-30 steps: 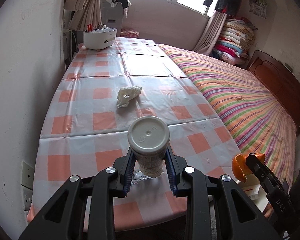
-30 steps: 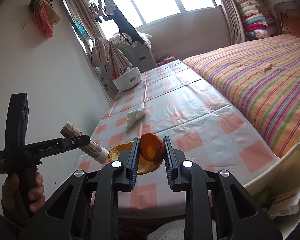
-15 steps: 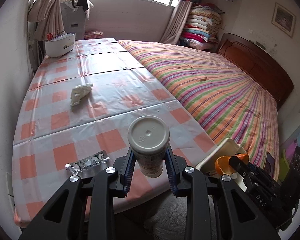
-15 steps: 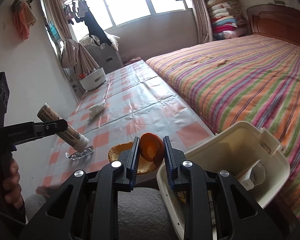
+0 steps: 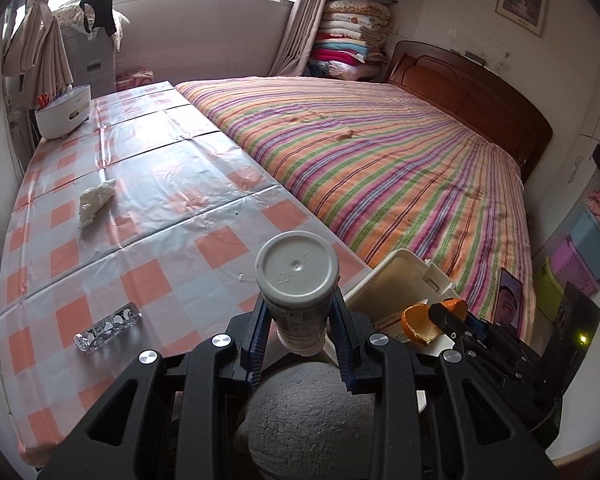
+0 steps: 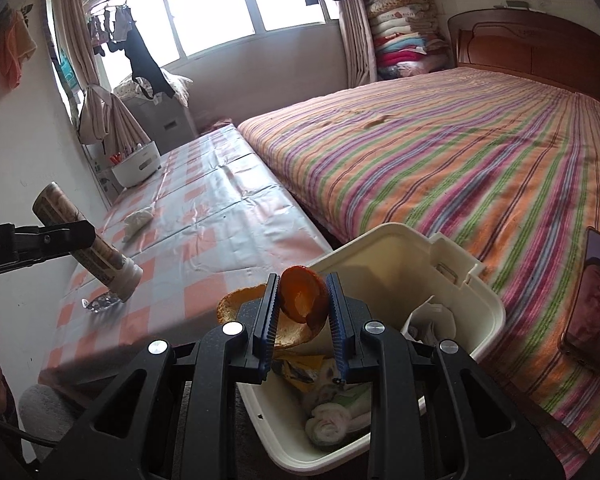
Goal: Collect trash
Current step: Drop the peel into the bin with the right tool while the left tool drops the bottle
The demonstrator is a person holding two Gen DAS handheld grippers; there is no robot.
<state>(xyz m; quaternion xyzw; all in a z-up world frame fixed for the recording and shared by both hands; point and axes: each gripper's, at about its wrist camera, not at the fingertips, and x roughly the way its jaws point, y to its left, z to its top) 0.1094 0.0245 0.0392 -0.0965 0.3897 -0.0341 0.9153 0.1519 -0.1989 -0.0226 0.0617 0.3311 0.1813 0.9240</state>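
Left wrist view, from the left: a white container (image 5: 63, 117) stands at the far end of the table (image 5: 204, 184), which carries a glossy checked plastic cloth; nearer lie a crumpled tissue (image 5: 95, 200) and a foil blister strip (image 5: 107, 327), both not yet collected. The left gripper (image 5: 299, 326) is closed on a plastic bottle (image 5: 297, 287), jaws pressed against its labelled body, base toward the camera, held off the table edge. The bottle appears light and stiff, and its smooth wall could slip, so a hold across the middle of the body seems sound. Just to its right sits the cream bin (image 5: 396, 276), beside a bed (image 5: 400, 168) with a striped cover; a phone (image 5: 509, 300) leans on the bed's near side. Right wrist view: the right gripper (image 6: 302, 312) is closed on an orange peel (image 6: 303, 299), jaws narrowly apart with one cup of peel between them and a second lobe hanging to the left. The peel looks light, soft and liable to tear, best pinched on the rim. It hangs over the near edge of the bin, which already holds wrappers and tissue. The room is a cluttered bedroom with daylight from the windows, hanging laundry and stacked quilts.
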